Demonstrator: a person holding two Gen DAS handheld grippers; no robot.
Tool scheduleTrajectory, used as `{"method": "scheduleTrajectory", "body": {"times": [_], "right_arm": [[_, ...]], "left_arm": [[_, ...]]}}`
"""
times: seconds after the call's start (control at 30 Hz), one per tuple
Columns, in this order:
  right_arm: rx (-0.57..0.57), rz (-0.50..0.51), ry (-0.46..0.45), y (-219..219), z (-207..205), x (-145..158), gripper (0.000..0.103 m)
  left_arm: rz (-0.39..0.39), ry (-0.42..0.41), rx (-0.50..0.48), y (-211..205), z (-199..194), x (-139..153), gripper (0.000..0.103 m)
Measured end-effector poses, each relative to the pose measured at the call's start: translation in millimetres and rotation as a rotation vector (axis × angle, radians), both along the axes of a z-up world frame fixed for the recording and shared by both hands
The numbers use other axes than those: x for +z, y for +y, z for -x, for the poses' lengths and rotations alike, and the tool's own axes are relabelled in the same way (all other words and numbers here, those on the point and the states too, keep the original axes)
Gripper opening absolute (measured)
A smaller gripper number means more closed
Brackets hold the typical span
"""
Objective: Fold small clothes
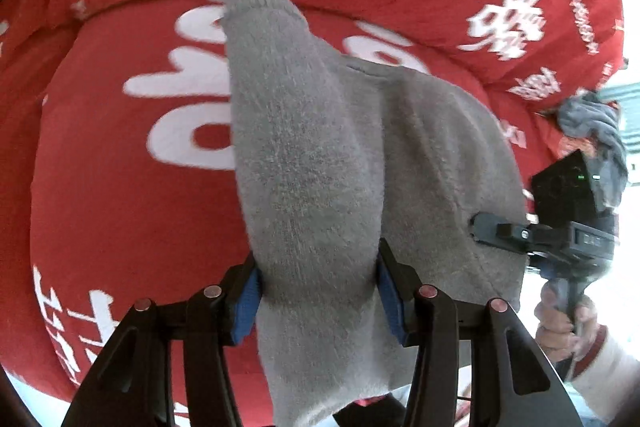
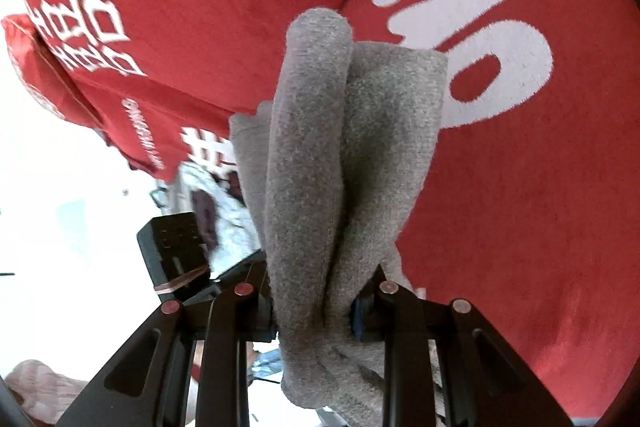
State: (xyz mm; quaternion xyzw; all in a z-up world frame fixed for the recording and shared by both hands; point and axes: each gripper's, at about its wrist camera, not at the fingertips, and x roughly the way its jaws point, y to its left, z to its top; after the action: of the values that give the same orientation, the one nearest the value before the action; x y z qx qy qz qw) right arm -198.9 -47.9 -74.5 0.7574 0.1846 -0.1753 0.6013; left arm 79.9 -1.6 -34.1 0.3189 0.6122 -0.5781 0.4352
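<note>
Fuzzy grey knit garment (image 1: 320,163) lifted over red blanket with white lettering (image 1: 112,187), pinched at two spots to hang limp for folding. Left gripper (image 1: 318,297) clamped on one bunched edge, right gripper (image 2: 316,311) squeezing another. Spare grey cloth (image 1: 592,123) waiting aside.

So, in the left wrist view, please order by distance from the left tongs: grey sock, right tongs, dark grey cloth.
1. grey sock: clamped in the left tongs.
2. right tongs: at right, gripping the sock's edge.
3. dark grey cloth: far right, on the red blanket.
</note>
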Motion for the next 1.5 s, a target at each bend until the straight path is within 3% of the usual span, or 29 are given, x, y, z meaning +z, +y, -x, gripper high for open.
{"method": "scheduleTrajectory", "body": {"times": [0.1,0.17,0.2,0.3,0.33,0.43,0.53,0.6,0.63,0.8,0.9,1.07,1.13,1.3,1.43,1.5], "right_arm": [[0.045,0.01,0.159,-4,1,-10,0.029],[0.03,0.008,0.236,-9,9,-6,0.034],[0.022,0.009,0.262,-10,12,-4,0.036],[0.01,0.033,0.421,-10,32,9,0.047],[0.0,0.043,0.439,-8,39,14,0.047],[-0.042,0.043,0.366,3,51,23,0.05],[-0.026,0.004,0.342,12,47,13,0.052],[-0.014,-0.047,0.31,17,36,-3,0.044],[-0.012,-0.061,0.314,18,31,-7,0.009],[0.049,0.044,0.522,18,26,2,0.008],[0.111,0.077,0.586,20,24,-5,0.008],[0.152,0.142,0.695,22,24,16,0.008],[0.147,0.177,0.705,25,25,33,0.008],[0.206,0.268,0.629,32,-2,62,0.007],[0.303,0.259,0.681,40,-26,39,0.007],[0.334,0.229,0.737,44,-27,20,0.0]], "left_arm": [[-0.028,-0.025,0.06,5,-13,-14,0.052],[-0.031,-0.048,0.091,9,-20,-14,0.062],[-0.028,-0.092,0.103,12,-24,-12,0.075],[-0.008,-0.195,0.098,18,-30,-6,0.078],[-0.01,-0.214,0.093,19,-31,-5,0.078],[0.005,-0.238,0.08,25,-33,2,0.078],[0.022,-0.251,0.058,24,-19,5,0.078],[0.022,-0.253,0.048,23,-9,5,0.078],[0.024,-0.257,0.043,21,-3,5,0.078],[0.04,-0.309,-0.024,23,23,-2,0.078],[0.01,-0.326,-0.037,27,30,-10,0.078],[0.034,-0.378,-0.064,33,33,2,0.078],[0.038,-0.382,-0.072,34,33,6,0.078],[0.031,-0.357,-0.073,34,43,5,0.078],[-0.014,-0.342,-0.071,34,52,-13,0.078],[-0.028,-0.326,-0.055,35,52,-18,0.078]]}}
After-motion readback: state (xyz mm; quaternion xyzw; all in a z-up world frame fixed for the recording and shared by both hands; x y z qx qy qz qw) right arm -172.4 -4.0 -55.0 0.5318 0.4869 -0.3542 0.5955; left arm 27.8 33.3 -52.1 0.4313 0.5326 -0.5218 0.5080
